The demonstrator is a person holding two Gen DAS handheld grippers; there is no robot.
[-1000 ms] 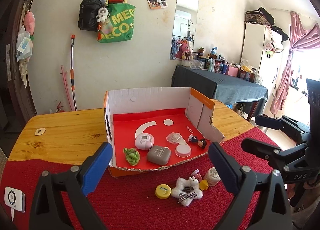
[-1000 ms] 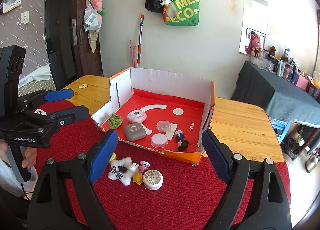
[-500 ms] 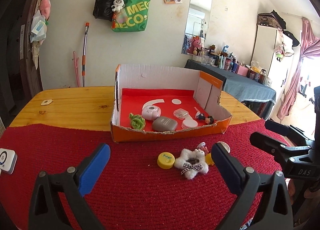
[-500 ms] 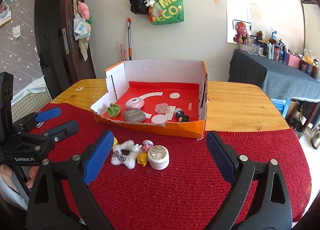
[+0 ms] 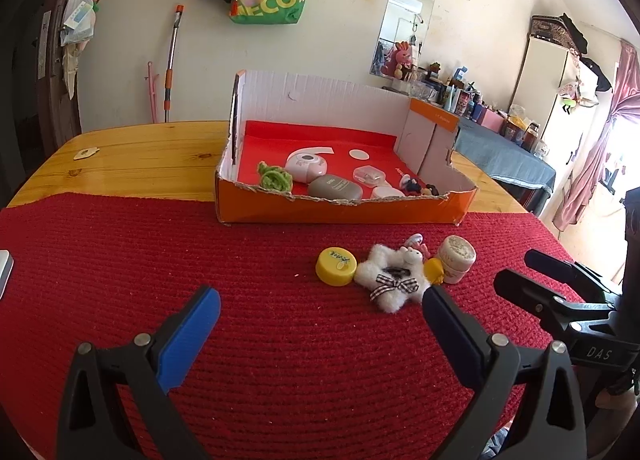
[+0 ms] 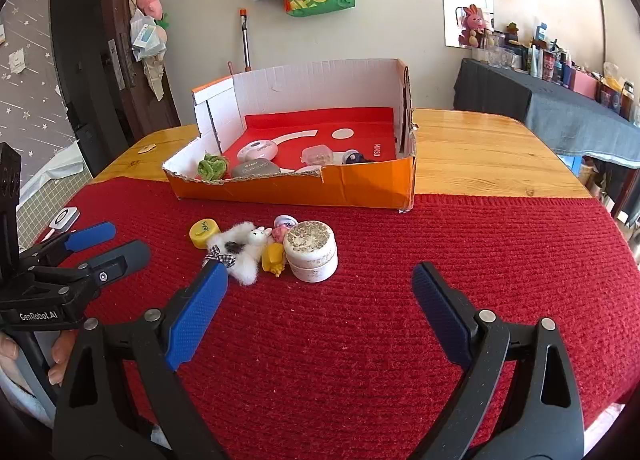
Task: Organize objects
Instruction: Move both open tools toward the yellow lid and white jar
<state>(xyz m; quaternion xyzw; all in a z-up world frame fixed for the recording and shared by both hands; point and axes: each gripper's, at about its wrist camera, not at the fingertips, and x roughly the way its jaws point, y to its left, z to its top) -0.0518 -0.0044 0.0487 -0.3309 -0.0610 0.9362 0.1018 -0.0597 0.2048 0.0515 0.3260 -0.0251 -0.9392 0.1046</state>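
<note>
An orange cardboard box (image 5: 340, 213) (image 6: 360, 185) with a red floor holds a green knit piece (image 5: 274, 177), a pink round case (image 5: 306, 167), a grey case (image 5: 334, 189) and small figures. In front of it on the red mat lie a yellow cap (image 5: 336, 266) (image 6: 204, 232), a white fluffy star toy (image 5: 390, 280) (image 6: 240, 250), a small yellow figure (image 6: 274, 258), a pink figure (image 6: 284, 223) and a white jar (image 5: 456, 264) (image 6: 312, 256). My left gripper (image 5: 320, 316) is open and empty, low over the mat before the pile. My right gripper (image 6: 320, 300) is open and empty just before the jar.
The red mat (image 5: 120, 260) covers the near half of a wooden table (image 5: 140, 155). A small white device (image 6: 64, 217) lies at the mat's left edge. A dark-clothed side table (image 6: 560, 107) with bottles stands at the right wall. Bags hang on the wall behind.
Both grippers have dropped lower and pulled back toward the near edge of the mat; the box now shows from a flatter angle. Nothing was grasped or moved.
</note>
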